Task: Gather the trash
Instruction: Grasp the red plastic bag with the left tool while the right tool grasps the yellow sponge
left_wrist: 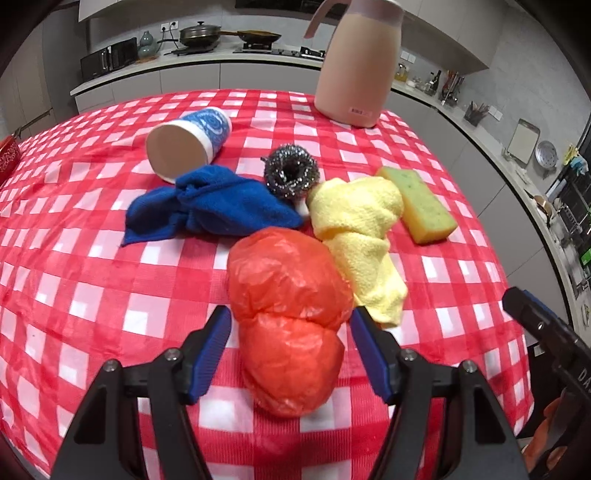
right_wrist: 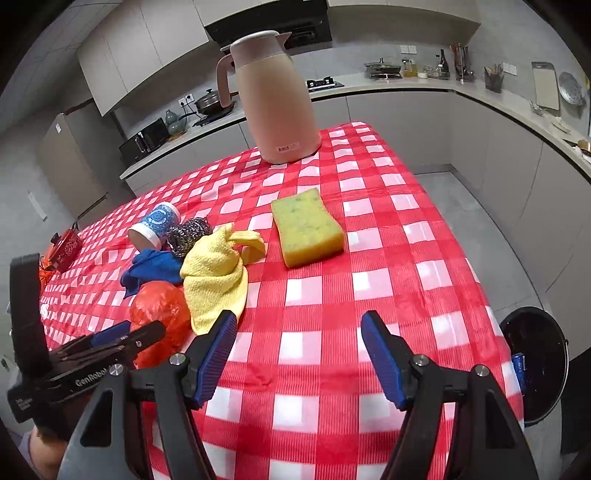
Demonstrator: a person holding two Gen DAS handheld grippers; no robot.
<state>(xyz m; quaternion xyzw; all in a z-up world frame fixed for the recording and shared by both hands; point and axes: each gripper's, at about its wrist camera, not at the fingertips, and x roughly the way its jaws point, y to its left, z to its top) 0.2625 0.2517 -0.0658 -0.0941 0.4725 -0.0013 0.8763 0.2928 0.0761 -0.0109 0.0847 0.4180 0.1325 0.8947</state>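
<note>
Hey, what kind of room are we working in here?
Most likely a home kitchen: a gas hob with a lidded pan on the counter behind, a black range hood above, and a pink thermos jug on the checked tablecloth.

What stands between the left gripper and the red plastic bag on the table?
Nothing visible does. The left gripper is open, and the red plastic bag already lies between its fingers. The yellow cloth touches the bag's right side, close to the right finger.
</note>
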